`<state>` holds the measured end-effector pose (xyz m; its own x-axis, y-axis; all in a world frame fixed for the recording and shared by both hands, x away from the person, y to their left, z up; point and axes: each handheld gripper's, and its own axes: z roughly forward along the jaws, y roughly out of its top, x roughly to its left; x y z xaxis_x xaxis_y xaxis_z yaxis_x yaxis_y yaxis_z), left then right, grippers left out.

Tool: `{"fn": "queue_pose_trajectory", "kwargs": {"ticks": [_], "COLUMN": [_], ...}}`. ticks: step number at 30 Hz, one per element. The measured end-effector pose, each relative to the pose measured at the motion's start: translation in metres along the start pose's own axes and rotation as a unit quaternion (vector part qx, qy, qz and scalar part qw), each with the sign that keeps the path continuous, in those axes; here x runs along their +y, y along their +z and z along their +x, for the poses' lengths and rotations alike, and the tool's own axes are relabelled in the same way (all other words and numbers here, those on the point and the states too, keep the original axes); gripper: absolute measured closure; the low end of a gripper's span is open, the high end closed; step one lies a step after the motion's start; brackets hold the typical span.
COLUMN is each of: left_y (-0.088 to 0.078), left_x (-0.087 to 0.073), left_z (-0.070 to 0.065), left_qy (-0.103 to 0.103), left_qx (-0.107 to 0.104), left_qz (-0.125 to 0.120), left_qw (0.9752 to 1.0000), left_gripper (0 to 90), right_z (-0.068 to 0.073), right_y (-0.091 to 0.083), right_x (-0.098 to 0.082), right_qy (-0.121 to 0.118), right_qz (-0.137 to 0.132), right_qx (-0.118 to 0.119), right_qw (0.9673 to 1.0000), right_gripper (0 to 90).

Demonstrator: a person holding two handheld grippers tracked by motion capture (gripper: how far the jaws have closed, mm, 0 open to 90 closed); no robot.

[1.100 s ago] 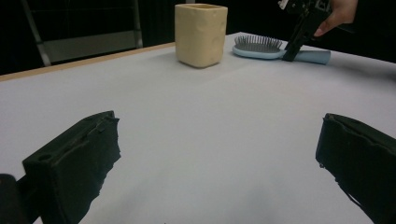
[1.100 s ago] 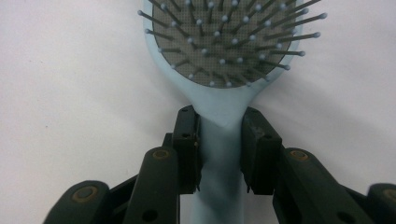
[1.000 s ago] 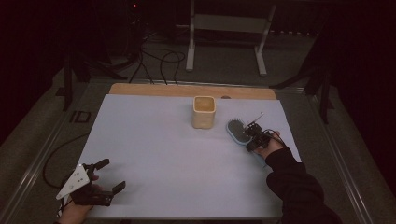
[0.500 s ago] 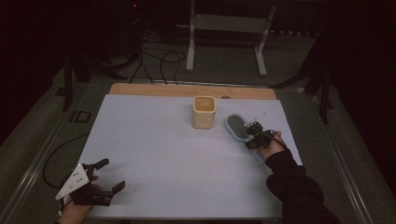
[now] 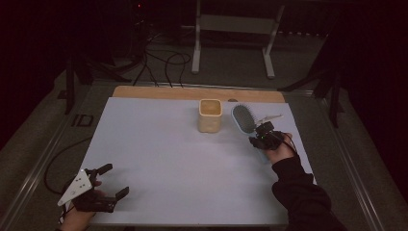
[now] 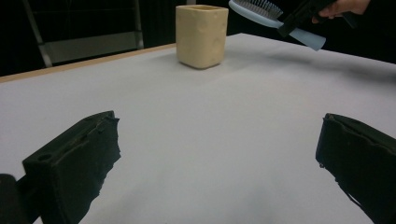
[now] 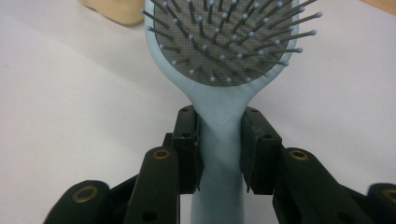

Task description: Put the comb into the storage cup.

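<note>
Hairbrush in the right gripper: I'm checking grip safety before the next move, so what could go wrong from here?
The right gripper clamps only the narrow neck of the light blue hairbrush, so the heavy head might pivot or slip. The brush hangs above the table close to the yellow cup; a swing toward it could knock the cup over.

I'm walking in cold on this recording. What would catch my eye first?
The pale blue hairbrush, bristles up, clamped by its handle in the right hand-held gripper and lifted clear of the white table. Just left of it stands a cream square cup. The left hand-held gripper rests open at the near left corner.
</note>
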<state>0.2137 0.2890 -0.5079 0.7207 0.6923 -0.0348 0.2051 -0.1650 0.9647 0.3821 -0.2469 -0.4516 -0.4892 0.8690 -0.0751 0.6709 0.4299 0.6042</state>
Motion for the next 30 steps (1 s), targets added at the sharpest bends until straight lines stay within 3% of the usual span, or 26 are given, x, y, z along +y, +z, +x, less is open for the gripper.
{"fn": "queue_pose_trajectory", "kwargs": {"ticks": [10, 17, 30], "left_y": [0.000, 0.000, 0.000], "left_x": [0.000, 0.000, 0.000], "left_z": [0.000, 0.001, 0.001], "left_qy": [-0.003, -0.007, -0.007], "left_qx": [-0.001, -0.002, -0.002], "left_qz": [0.000, -0.001, -0.001], "left_qw": [1.0000, 1.0000, 1.0000], "left_gripper": [0.0, 0.0, 0.0], "right_z": [0.010, 0.018, 0.032], "right_y": [-0.009, -0.014, -0.026], "right_x": [0.013, 0.024, 0.051], "right_qy": [0.003, 0.006, 0.015], "right_qz": [-0.060, -0.084, -0.164], "right_qx": [0.008, 0.022, 0.022], "right_qw": [0.9982, 0.9962, 0.9862], "right_gripper": [70.2, 70.2, 70.2]}}
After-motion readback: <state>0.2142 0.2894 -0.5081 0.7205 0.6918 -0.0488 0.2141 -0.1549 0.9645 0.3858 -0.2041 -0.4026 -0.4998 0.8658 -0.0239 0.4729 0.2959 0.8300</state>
